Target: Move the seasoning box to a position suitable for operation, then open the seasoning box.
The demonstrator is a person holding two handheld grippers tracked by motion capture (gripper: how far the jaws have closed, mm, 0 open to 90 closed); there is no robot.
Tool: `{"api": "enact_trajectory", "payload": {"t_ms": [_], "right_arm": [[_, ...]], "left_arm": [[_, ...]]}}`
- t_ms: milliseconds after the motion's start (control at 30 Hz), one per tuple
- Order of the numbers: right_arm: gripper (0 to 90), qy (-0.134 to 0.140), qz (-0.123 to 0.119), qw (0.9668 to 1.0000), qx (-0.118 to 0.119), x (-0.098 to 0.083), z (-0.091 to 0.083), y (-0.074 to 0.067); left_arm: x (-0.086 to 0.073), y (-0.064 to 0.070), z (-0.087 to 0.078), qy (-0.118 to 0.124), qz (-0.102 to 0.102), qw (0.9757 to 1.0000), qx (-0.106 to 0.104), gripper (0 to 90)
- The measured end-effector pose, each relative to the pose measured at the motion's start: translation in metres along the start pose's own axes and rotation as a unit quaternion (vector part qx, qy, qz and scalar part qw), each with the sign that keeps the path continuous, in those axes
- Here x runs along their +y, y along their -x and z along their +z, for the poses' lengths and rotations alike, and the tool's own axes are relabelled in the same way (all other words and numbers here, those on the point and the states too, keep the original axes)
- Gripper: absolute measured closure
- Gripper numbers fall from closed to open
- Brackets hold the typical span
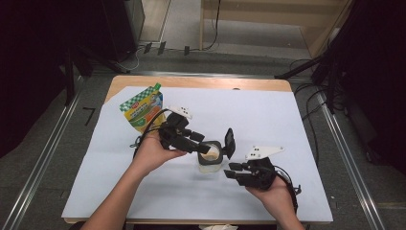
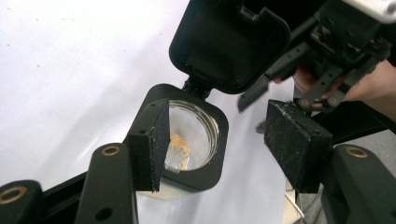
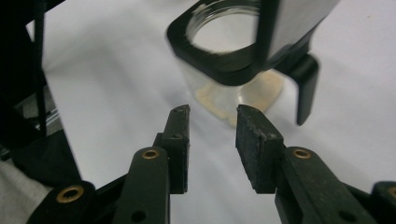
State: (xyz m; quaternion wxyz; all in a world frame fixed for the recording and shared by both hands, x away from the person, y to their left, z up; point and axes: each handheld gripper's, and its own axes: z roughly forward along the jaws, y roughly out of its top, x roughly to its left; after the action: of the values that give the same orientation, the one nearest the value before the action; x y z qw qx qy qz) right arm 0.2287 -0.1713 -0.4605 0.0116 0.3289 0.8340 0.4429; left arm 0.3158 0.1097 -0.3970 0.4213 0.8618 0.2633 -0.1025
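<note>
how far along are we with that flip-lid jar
Done: the jar stands on the white sheet with its black lid flipped open. In hand: nothing; the left gripper straddles the rim with open jaws, and the right gripper is open short of it. Left: probably filling from the pouch, then closing.

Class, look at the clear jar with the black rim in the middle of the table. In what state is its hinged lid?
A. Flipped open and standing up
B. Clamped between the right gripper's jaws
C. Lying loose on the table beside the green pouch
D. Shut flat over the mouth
A: the black lid stands up from its hinge at the rim of the jar, whose round mouth lies uncovered with a little tan powder inside.
</note>
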Motion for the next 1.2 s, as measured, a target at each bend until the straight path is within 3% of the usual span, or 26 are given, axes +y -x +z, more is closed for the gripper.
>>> {"api": "enact_trajectory", "payload": {"t_ms": [133, 333, 500, 900, 1200], "right_arm": [[62.3, 0.002, -0.013, 0.9998, 0.014, -0.004, 0.001, -0.011], [59.2, -0.001, -0.031, 0.9988, 0.038, -0.002, 0.017, -0.026], [57.6, -0.011, -0.047, 0.9978, 0.045, 0.000, 0.028, -0.035], [50.1, -0.011, -0.054, 0.9977, 0.040, 0.006, 0.039, -0.040], [51.5, -0.016, -0.058, 0.9971, 0.047, 0.007, 0.042, -0.043]], "left_arm": [[-0.005, -0.003, -0.009, 0.004, -0.001, 0.9999, 0.015, 39.0], [-0.014, -0.007, -0.023, 0.009, -0.006, 0.9995, 0.029, 38.8], [-0.021, -0.013, -0.035, 0.017, -0.015, 0.9990, 0.039, 39.0], [-0.034, -0.019, -0.055, 0.012, -0.024, 0.9977, 0.062, 41.0], [-0.047, -0.023, -0.077, 0.017, -0.039, 0.9953, 0.087, 41.5]]}}
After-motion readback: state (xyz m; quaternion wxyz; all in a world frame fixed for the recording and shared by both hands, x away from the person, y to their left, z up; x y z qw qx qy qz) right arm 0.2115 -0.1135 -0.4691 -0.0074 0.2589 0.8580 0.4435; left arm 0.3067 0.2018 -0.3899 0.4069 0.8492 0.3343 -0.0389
